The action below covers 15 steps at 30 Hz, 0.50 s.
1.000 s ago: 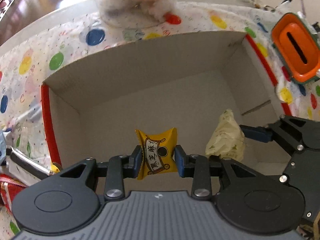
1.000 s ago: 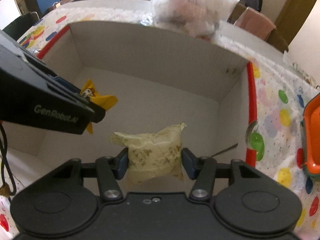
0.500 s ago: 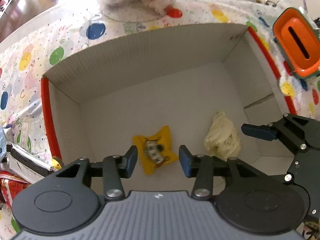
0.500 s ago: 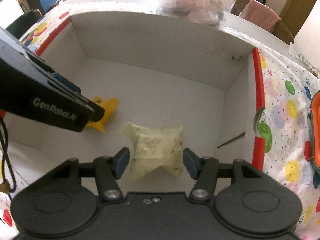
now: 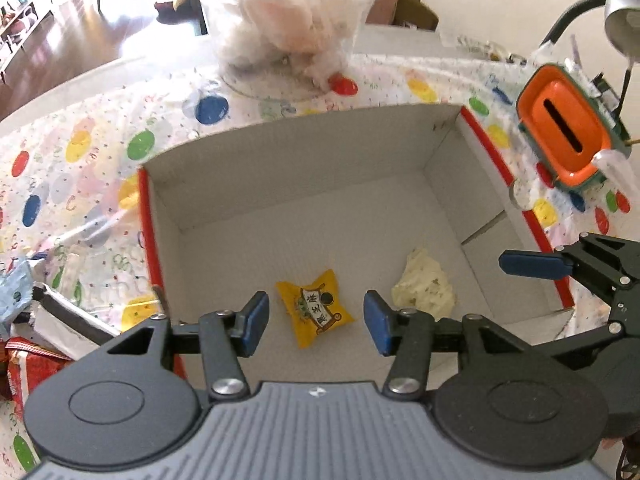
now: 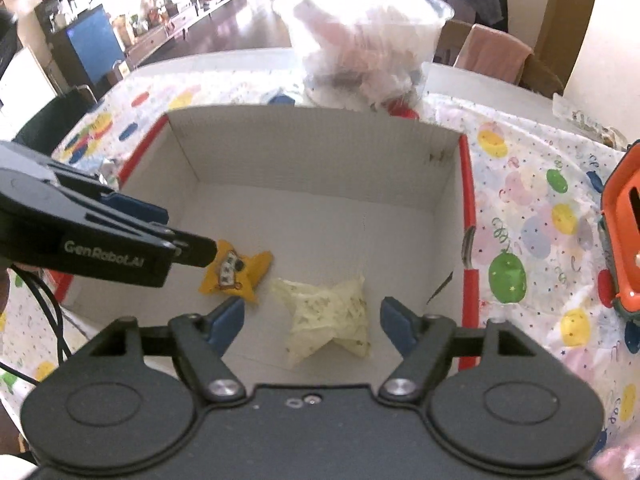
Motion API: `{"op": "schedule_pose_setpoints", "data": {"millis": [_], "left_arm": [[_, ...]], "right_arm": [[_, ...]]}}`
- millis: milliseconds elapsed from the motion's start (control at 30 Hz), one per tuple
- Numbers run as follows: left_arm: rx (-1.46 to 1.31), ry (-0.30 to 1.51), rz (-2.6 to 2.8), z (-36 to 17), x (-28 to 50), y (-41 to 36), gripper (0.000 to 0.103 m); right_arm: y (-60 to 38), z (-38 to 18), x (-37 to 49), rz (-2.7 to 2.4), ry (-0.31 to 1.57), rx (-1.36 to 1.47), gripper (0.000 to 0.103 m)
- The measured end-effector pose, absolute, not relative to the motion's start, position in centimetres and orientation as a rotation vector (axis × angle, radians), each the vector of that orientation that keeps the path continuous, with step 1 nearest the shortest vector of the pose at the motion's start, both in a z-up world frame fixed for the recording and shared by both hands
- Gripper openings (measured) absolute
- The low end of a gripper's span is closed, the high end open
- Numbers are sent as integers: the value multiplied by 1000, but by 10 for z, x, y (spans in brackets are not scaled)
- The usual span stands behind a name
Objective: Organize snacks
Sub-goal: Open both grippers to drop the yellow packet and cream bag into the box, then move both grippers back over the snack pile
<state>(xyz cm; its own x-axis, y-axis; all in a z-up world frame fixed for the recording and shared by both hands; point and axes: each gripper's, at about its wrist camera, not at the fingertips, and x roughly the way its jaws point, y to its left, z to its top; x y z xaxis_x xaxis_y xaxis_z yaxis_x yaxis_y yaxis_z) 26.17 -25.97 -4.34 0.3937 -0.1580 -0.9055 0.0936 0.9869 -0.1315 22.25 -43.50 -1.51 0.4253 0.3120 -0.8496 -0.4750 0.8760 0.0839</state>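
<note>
Now the white cardboard box (image 5: 304, 184) holds both snacks on its floor. The pale yellow packet (image 6: 326, 320) lies below the right gripper (image 6: 312, 320), whose jaws have just been opening, nothing pinched. The yellow packet (image 5: 316, 306), at its nine o'clock, lies loose under the left gripper (image 5: 316, 322), likewise just parted.

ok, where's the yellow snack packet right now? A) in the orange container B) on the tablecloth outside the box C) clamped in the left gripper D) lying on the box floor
D: the yellow snack packet lies flat on the floor of the box, beside the pale packet, with the left gripper open above it.
</note>
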Motion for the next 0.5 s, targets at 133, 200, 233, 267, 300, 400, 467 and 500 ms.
{"op": "schedule_pose_setpoints", "data": {"millis": [133, 200, 233, 267, 300, 400, 467, 500], "left_arm": [[-75, 1107, -151, -34, 250, -251, 51], [-87, 1085, -152, -28, 242, -246, 51], [-91, 1075, -152, -26, 238, -242, 51], [-93, 1063, -151, -23, 235, -240, 51], [-92, 1049, -154, -20, 231, -237, 51], [-70, 1012, -151, -14, 219, -229, 51], [-72, 992, -154, -10, 211, -222, 52], [-76, 981, -157, -8, 207, -217, 55]], "right_arm": [[-437, -6, 215, 502, 982, -137, 81], [-436, -1, 211, 501, 964, -120, 81], [-436, 2, 208, 499, 954, -112, 82], [-435, 5, 206, 499, 944, -105, 83], [-434, 8, 203, 501, 930, -98, 83], [-429, 16, 193, 501, 893, -81, 86], [-425, 21, 187, 500, 881, -61, 88], [-422, 23, 184, 501, 875, -55, 89]]}}
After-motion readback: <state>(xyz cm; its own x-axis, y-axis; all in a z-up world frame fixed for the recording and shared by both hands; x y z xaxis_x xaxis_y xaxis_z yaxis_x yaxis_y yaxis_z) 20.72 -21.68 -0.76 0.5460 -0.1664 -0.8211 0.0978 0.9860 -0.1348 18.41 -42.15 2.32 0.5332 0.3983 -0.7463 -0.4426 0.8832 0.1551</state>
